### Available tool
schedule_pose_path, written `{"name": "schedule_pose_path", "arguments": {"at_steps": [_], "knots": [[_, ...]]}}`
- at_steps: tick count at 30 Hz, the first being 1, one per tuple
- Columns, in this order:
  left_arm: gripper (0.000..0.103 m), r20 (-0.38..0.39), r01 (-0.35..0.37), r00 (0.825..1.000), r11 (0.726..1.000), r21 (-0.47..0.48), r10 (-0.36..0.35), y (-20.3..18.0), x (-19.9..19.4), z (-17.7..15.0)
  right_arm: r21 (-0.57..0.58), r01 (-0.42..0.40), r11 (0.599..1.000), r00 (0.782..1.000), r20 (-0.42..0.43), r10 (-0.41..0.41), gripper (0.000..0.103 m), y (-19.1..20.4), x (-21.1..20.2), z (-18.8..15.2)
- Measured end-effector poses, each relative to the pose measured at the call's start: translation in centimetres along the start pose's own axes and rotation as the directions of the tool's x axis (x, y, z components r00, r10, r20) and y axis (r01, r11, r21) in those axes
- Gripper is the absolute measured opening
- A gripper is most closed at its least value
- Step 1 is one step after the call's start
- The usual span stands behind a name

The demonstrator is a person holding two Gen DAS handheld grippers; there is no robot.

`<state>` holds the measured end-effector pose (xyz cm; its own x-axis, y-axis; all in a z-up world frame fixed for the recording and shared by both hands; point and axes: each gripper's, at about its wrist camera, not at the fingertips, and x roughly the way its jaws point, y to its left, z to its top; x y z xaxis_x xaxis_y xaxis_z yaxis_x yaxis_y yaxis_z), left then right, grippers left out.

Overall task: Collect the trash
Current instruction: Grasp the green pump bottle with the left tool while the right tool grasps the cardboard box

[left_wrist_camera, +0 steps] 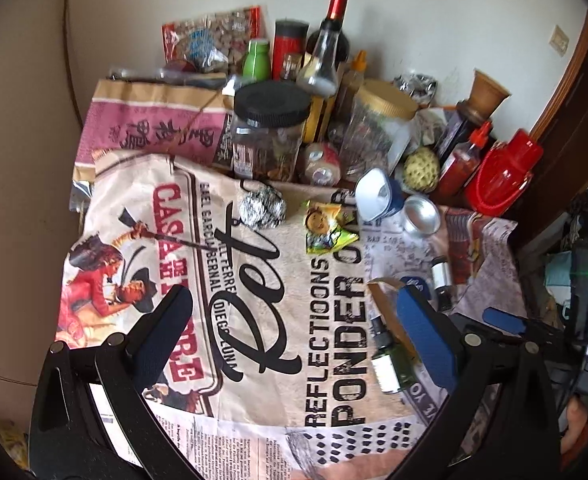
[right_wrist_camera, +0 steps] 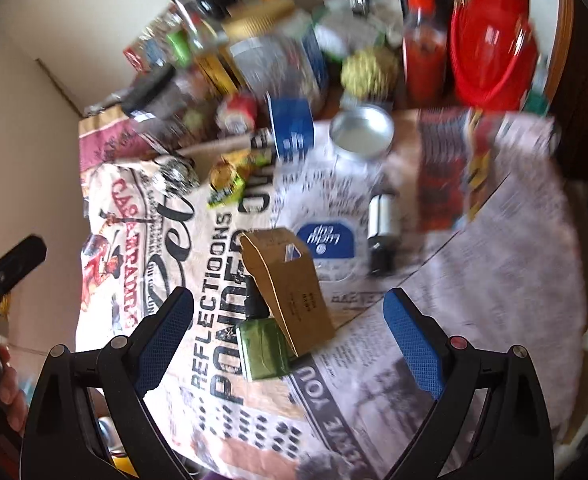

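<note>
A crumpled foil ball [left_wrist_camera: 262,207] and a yellow snack wrapper [left_wrist_camera: 326,227] lie on the printed tablecloth [left_wrist_camera: 294,320]. A brown cardboard box [right_wrist_camera: 289,280] lies beside a small green bottle [right_wrist_camera: 262,344], with a blue-and-white cup lid [right_wrist_camera: 326,240] and a small dark vial [right_wrist_camera: 382,232] behind. My left gripper [left_wrist_camera: 298,336] is open above the cloth, empty. My right gripper [right_wrist_camera: 289,332] is open, with the box and green bottle between its fingers in view, apart from the pads. The right view is blurred.
The table's back is crowded: jars [left_wrist_camera: 271,128], bottles [left_wrist_camera: 326,36], a red jug [left_wrist_camera: 502,176], a sauce bottle [left_wrist_camera: 462,160], a blue cup [left_wrist_camera: 378,196], a metal tin [left_wrist_camera: 422,216], a pink sack [left_wrist_camera: 149,128]. Walls stand left and behind.
</note>
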<state>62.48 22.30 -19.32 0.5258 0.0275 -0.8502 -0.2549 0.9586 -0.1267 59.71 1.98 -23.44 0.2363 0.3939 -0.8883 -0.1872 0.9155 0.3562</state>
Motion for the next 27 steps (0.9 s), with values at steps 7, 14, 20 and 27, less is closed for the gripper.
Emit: {"name": "schedule_pose_path", "arguments": {"at_steps": [7,14,20,27], "knots": [[0.102,-0.115,0.015,0.993,1.000,-0.005,-0.016,0.6,4.6,-2.0,0.016,-0.030,0.999,0.996,-0.084,0.032,0.074,-1.0,4.7,0.4],[0.102,-0.178,0.019,0.984,1.000,0.025,-0.014,-0.4,6.3,-3.9,-0.069,-0.021,0.997,0.994,-0.104,0.013,0.043,-0.4,6.7,0.4],[0.102,-0.228,0.054,0.973,0.998,0.020,-0.048,-2.1,7.0,-5.3,-0.132,-0.014,0.991,0.998,-0.060,0.007,0.034,0.1,5.5,-0.2],[0.102,-0.281,0.093,0.956,0.995,0.021,-0.083,-5.2,8.6,-6.3,-0.166,0.058,0.984,0.998,0.035,-0.053,0.005,-0.9,0.8,-0.8]]}}
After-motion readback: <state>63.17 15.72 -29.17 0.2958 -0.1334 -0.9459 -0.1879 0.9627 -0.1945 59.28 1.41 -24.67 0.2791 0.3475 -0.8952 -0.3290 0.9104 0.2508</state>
